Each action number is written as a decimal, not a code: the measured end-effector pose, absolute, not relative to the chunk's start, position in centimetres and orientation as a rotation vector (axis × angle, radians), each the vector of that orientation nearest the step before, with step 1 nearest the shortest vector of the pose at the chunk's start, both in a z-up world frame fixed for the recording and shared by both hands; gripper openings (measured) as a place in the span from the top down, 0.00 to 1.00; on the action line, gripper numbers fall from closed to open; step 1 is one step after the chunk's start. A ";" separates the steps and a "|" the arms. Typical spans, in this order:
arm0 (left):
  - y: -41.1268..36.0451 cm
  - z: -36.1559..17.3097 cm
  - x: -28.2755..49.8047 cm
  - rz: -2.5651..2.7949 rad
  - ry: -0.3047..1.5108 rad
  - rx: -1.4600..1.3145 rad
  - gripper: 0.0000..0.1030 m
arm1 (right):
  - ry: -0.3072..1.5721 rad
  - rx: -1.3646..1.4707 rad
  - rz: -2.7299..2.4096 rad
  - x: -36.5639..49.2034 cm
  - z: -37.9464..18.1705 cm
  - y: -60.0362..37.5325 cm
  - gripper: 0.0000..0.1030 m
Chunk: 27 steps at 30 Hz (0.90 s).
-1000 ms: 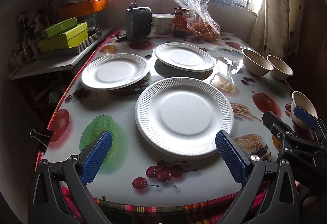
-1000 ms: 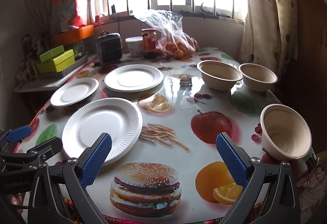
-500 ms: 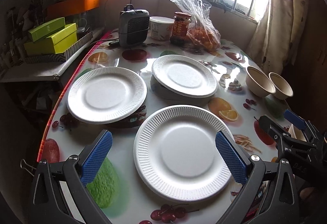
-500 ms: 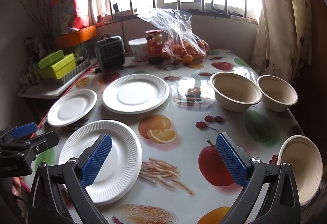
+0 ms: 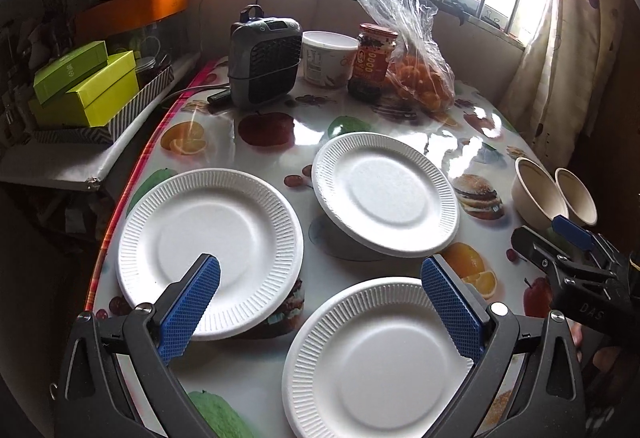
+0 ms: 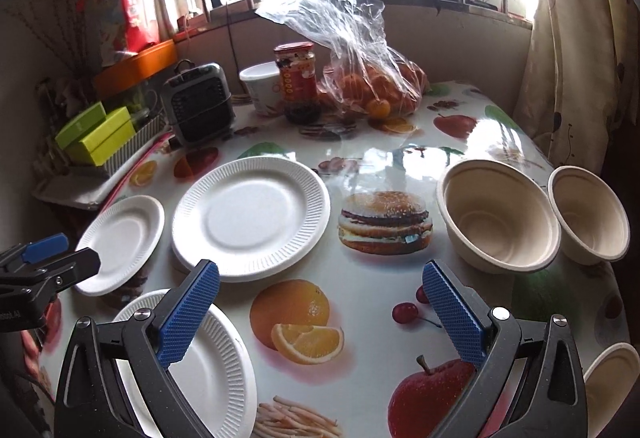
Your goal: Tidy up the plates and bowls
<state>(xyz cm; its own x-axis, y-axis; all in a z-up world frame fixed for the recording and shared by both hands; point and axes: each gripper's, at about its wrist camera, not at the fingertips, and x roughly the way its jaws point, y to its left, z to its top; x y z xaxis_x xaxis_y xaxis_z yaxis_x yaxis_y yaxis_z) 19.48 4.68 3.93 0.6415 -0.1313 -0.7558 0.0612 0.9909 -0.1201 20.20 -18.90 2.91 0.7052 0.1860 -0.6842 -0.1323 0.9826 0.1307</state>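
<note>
Both grippers, left (image 5: 320, 302) & right (image 6: 320, 306), spread wide, empty, above worktop (image 6: 380, 270). Three white ribbed paper plates (image 5: 212, 246) lie apart; prob. light, flimsy: pinch at rim.

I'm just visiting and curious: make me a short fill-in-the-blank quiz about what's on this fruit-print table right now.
1. The number of white ribbed paper plates lying on the fruit-print tablecloth is ____.
2. The two beige paper bowls by the curtain stand side by side, both facing ____.
3. The clear plastic bag near the window holds small fruits coloured ____.
4. Both blue-padded grippers, left gripper and right gripper, hold ____.

Missing words: three; up; orange; nothing
</note>
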 end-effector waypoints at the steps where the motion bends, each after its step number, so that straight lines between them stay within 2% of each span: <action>1: 4.8 3.8 20.1 -0.108 0.872 -0.093 0.02 | 0.776 0.079 0.180 20.8 2.8 -18.9 0.00; 18: 4.5 1.8 26.9 -0.101 0.947 -0.115 0.14 | 0.875 0.104 0.230 27.0 -0.3 -18.4 0.05; 19: 4.5 1.6 27.2 -0.104 0.958 -0.119 0.17 | 0.882 0.104 0.232 27.2 -0.5 -18.4 0.06; 22: 4.5 1.2 28.0 -0.097 0.971 -0.123 0.19 | 0.892 0.100 0.255 27.8 -0.9 -18.1 0.23; 25: 4.4 0.9 28.5 -0.096 0.986 -0.123 0.20 | 0.910 0.096 0.254 28.5 -1.5 -17.9 0.23; 27: 4.3 0.6 28.8 -0.104 0.998 -0.124 0.25 | 0.923 0.106 0.258 28.8 -1.9 -18.0 0.24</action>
